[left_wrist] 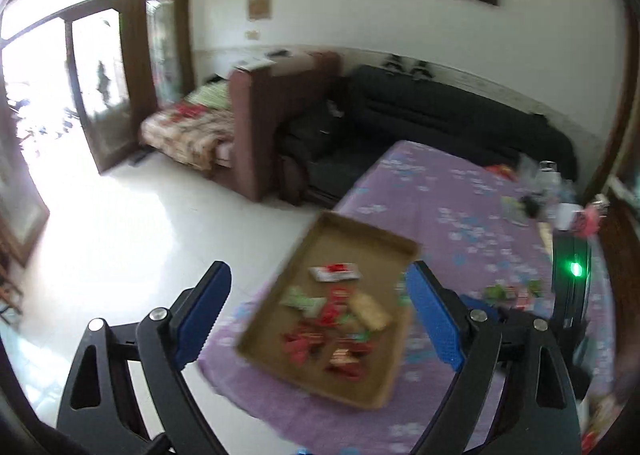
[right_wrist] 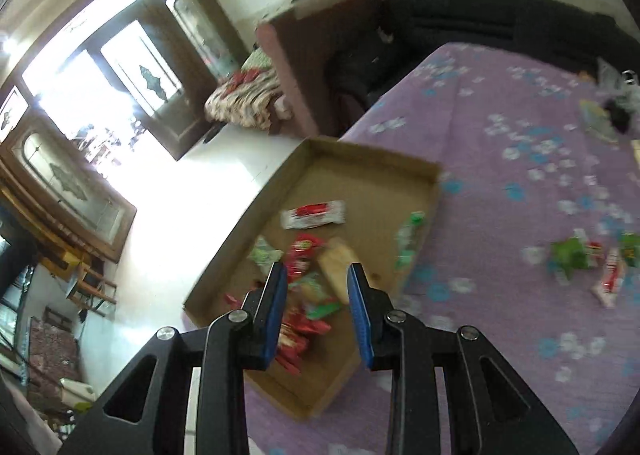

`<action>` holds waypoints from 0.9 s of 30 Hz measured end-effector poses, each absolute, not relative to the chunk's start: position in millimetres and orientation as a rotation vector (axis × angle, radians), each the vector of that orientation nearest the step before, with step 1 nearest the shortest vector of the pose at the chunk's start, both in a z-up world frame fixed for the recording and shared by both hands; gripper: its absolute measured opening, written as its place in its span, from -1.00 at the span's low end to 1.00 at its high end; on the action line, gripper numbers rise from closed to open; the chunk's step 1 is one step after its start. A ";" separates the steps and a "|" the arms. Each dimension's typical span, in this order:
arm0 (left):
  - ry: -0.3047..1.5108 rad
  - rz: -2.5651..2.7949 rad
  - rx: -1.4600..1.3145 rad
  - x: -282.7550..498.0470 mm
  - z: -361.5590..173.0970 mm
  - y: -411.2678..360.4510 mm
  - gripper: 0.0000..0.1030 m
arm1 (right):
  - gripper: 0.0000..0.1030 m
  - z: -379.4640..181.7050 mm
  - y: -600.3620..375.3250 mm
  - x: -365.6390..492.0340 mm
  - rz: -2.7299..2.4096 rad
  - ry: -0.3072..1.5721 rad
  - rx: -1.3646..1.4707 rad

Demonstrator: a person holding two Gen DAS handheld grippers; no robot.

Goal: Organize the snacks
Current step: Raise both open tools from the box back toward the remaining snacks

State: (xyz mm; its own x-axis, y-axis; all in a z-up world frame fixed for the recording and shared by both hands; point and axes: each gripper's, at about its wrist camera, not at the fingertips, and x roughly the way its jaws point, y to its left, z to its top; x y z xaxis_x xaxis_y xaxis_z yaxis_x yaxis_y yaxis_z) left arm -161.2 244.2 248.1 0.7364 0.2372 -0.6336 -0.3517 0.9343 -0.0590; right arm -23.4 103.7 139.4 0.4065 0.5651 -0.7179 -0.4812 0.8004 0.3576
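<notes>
At table edge (right_wrist: 360,123), tray (right_wrist: 372,163) overhangs floor (right_wrist: 224,191).

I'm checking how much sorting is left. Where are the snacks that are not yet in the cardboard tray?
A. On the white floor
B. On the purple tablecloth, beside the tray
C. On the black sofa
B: a few loose snacks lie on the purple tablecloth beside the cardboard tray.
</notes>
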 end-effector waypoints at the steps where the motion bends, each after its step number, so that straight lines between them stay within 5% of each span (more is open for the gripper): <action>1: 0.677 0.298 -0.182 -154.1 252.0 239.6 0.74 | -0.35 140.1 94.2 -24.5 0.647 0.937 0.105; 9: 0.461 0.233 -0.036 -153.4 313.0 204.7 0.89 | -0.32 144.9 24.0 -37.9 0.511 0.855 0.112; 18: 0.551 0.080 -0.178 -101.0 263.1 237.4 0.88 | -0.32 141.9 13.7 -23.7 0.365 0.884 0.096; 27: 0.588 0.057 -0.001 -74.7 245.9 236.9 0.85 | -0.32 119.6 17.3 -4.5 0.228 0.970 0.129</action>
